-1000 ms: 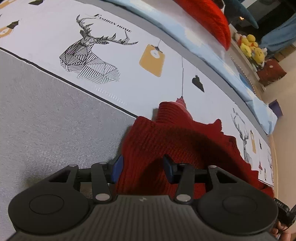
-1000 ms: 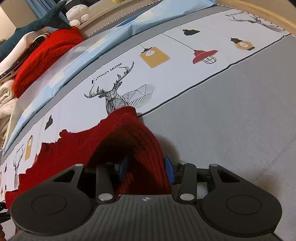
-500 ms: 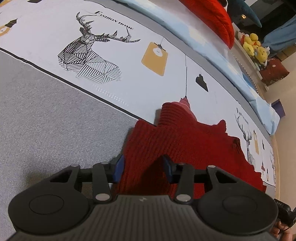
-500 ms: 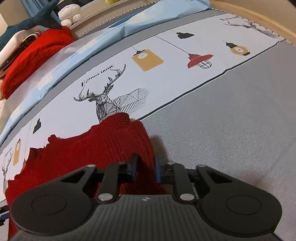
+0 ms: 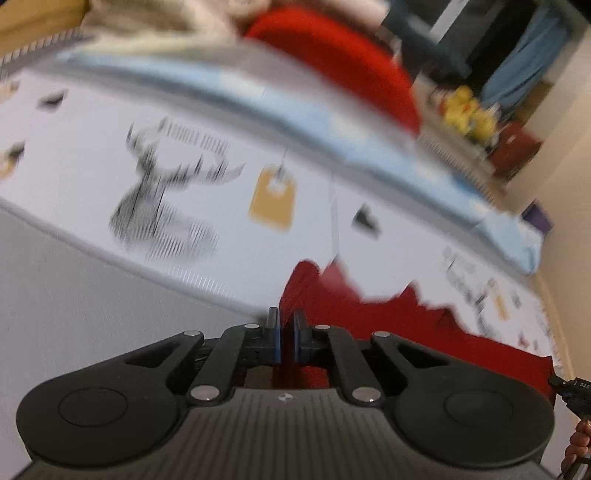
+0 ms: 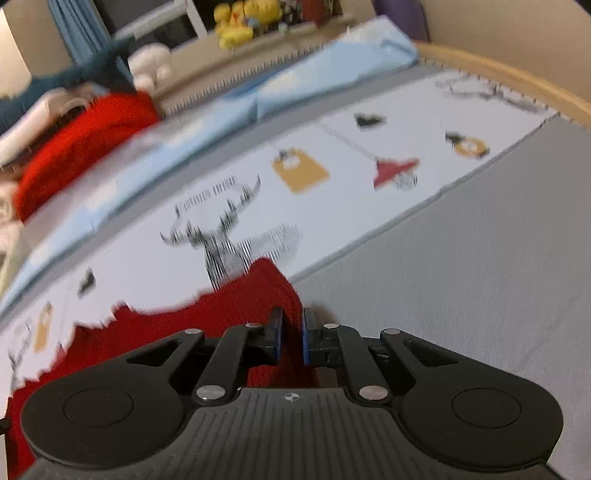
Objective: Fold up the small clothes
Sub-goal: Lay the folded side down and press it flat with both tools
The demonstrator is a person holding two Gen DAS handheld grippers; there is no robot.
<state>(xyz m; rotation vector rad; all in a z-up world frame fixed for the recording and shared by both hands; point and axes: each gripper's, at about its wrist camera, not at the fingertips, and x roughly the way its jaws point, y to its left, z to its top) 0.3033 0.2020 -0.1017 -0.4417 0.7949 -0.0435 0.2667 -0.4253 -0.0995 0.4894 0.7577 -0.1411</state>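
Observation:
A small dark red knitted sweater (image 5: 388,325) lies on the bed, spread to the right in the left wrist view and to the left in the right wrist view (image 6: 177,332). My left gripper (image 5: 287,332) is shut on the sweater's left edge. My right gripper (image 6: 292,332) is shut on its right edge. Both views are blurred by motion. The cloth under the gripper bodies is hidden.
The bedspread has a grey band (image 6: 461,277) and a white band with deer and lamp prints (image 5: 166,206). A light blue sheet (image 5: 295,107), a bright red knit pile (image 5: 340,55) and yellow plush toys (image 6: 240,22) lie beyond. A wooden bed rim (image 6: 517,81) runs at the right.
Both grippers have closed on the sweater's edges; the right closed first, the left after. Both cameras have tilted up, showing more of the far side of the bed.

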